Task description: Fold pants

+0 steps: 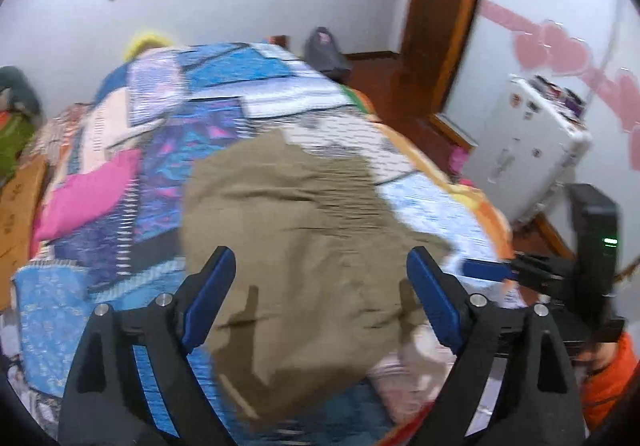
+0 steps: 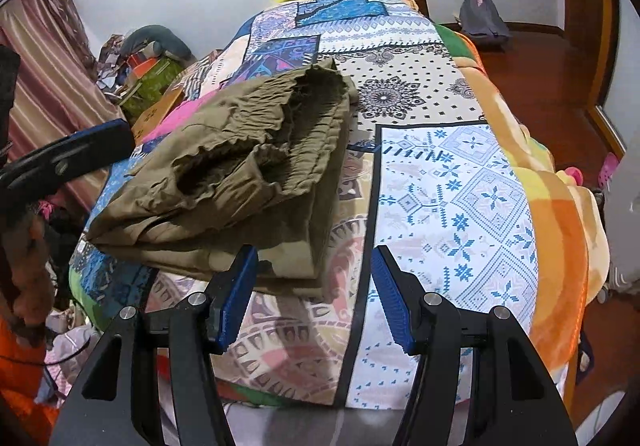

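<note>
Olive-brown pants (image 2: 240, 166) lie folded in a thick bundle on the patchwork bed cover (image 2: 460, 186), the gathered waistband on top and facing the camera. In the blurred left wrist view the pants (image 1: 296, 230) fill the middle. My left gripper (image 1: 320, 266) is open and empty, hovering just above the pants; its finger (image 2: 80, 150) shows at the left of the right wrist view. My right gripper (image 2: 314, 266) is open and empty, just in front of the bundle's near right corner; it shows at the right edge of the left wrist view (image 1: 492, 272).
The bed has an orange blanket edge (image 2: 568, 246) on the right, with red-brown floor (image 2: 540, 58) beyond. A white cabinet (image 1: 528, 142) stands to the right. Boxes and clutter (image 2: 152, 78) sit left of the bed by a pink curtain (image 2: 44, 66). A grey backpack (image 2: 482, 20) lies on the floor.
</note>
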### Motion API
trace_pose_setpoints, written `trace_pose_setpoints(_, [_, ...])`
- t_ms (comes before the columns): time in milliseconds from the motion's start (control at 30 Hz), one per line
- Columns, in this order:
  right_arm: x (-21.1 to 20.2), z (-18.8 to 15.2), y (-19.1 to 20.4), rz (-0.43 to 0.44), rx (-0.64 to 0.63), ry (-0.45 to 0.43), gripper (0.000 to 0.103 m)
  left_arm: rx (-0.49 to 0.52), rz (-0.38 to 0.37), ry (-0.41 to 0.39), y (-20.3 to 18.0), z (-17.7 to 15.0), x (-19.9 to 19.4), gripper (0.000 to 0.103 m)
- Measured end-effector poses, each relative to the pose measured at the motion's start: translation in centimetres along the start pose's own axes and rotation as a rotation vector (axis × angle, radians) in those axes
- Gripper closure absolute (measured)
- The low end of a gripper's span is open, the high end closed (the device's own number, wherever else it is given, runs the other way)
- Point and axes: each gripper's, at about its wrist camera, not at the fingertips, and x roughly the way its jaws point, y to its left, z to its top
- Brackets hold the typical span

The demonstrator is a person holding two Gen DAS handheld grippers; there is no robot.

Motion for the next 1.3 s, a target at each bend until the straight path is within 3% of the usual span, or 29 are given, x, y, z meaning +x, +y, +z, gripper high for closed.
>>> trace_pose_setpoints(200, [0.3, 0.0, 1.3, 0.03, -0.019, 0.008, 0.048, -0.056, 0.144, 0.08, 4.9, -2.1, 2.3, 0.011])
trace_pose_setpoints(333, [1.6, 0.0, 2.3, 0.022, -0.057, 0.035, 0.04, -0.119, 0.101, 0.118, 6.4, -4.3, 3.8, 0.007])
trace_pose_setpoints(400, [2.2, -0.2, 2.4, 0.028, -0.057, 0.052, 0.038, -0.125, 0.097, 0.097, 6.5, -5.0, 3.7, 0.007])
trace_pose_setpoints(767, [4.1, 1.4, 2.9, 0.024, -0.132, 0.071, 0.038, -0.134, 0.044, 0.108, 6.8, -6.7, 2.6, 0.007])
trace_pose_setpoints(1067, [5.7, 3.9, 2.0, 0.004, -0.161, 0.063, 0.038, -0.161, 0.055, 0.135, 7.2, -5.5, 3.3, 0.007])
trace_pose_setpoints(1300, [7.9, 6.9, 0.7, -0.048, -0.157, 0.053, 0.038, -0.143, 0.055, 0.125, 7.6, -2.8, 3.8, 0.008])
